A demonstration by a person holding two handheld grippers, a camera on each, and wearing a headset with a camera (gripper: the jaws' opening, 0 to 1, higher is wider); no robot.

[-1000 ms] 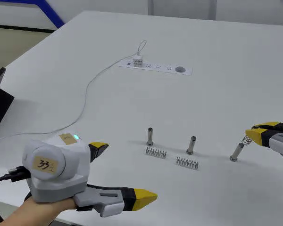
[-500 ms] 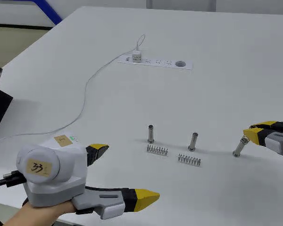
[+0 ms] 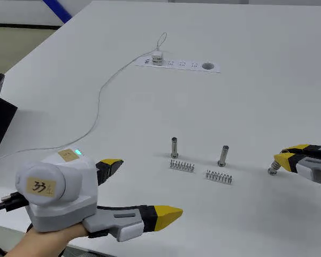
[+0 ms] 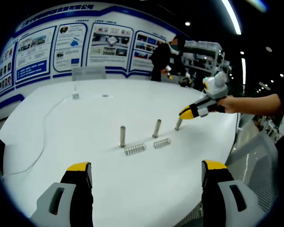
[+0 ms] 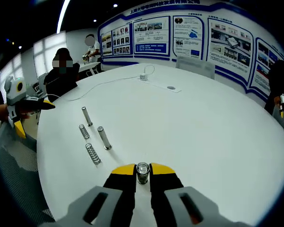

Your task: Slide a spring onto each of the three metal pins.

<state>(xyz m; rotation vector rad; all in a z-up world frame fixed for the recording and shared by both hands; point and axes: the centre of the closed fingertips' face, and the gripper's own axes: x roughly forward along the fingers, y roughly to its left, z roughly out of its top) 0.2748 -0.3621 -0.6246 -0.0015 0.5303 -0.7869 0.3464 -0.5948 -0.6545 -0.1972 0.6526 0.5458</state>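
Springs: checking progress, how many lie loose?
2. One spring beside the left pin, a second spring beside the middle pin; a third may be hidden on the right pin in the right gripper.

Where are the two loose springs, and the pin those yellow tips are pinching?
Left spring (image 3: 182, 166): head view, middle of the coil.
Right spring (image 3: 219, 176): head view, middle of the coil.
Third pin (image 5: 142, 168): right gripper view, its shiny top end.

The white bench carries 2 upright metal pins at centre and a 3rd pin at right. 2 springs lie just below, with a power strip and cable at upper centre.
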